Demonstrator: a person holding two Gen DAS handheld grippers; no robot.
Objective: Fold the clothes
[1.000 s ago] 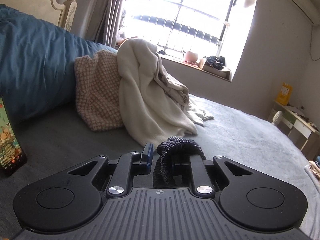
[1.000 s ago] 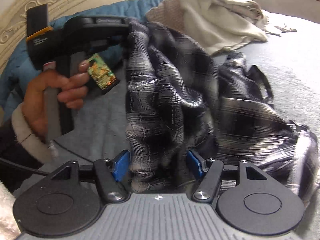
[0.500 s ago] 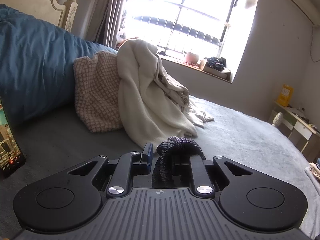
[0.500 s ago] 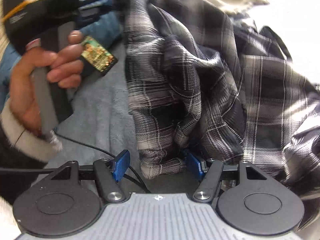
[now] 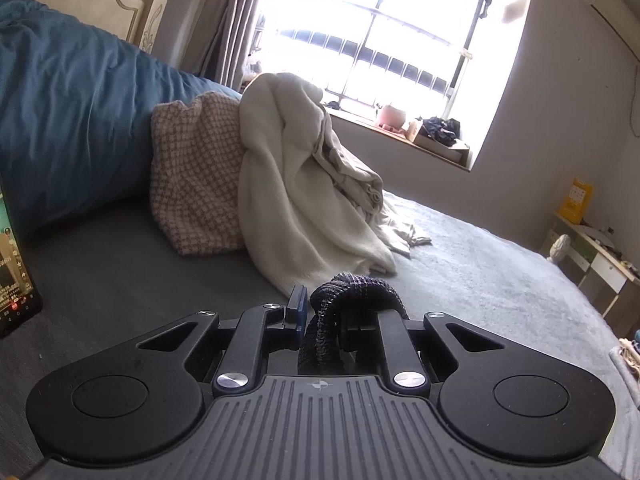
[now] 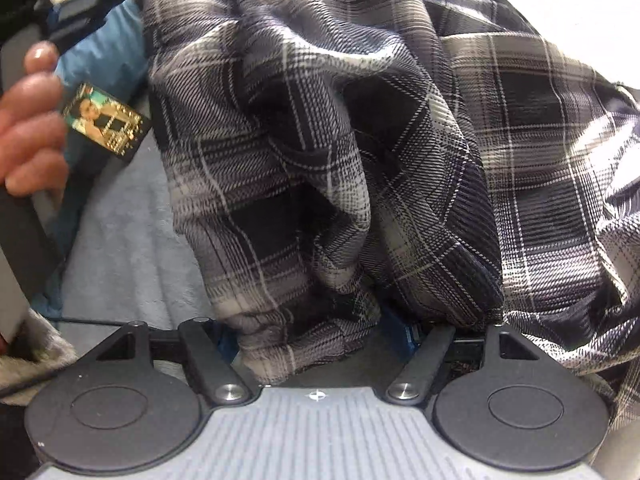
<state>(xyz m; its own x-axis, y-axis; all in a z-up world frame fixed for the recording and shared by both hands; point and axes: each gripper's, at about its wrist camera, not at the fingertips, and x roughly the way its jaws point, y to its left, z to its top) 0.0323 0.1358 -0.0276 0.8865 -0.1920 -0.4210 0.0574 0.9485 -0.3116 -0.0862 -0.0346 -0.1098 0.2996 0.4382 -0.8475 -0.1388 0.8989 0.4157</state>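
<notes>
Fingers of the left gripper (image 5: 320, 312) pinch a bunched bit of the plaid shirt (image 6: 320, 140); the right gripper (image 6: 316, 332) stands wide around its hem above the bed (image 5: 480, 280). Closing on several layers could bunch it. Only the right view shows the hanging shirt; only the left shows the cream pile (image 5: 304, 184) far behind.

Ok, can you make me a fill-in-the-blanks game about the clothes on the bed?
1. The left hand-held gripper is shut on a fold of the ____ shirt.
2. The cream garment leans against a ____ one with a check pattern.
3. Behind both lies a big ____ duvet.

Missing words: plaid; pink; blue
</notes>
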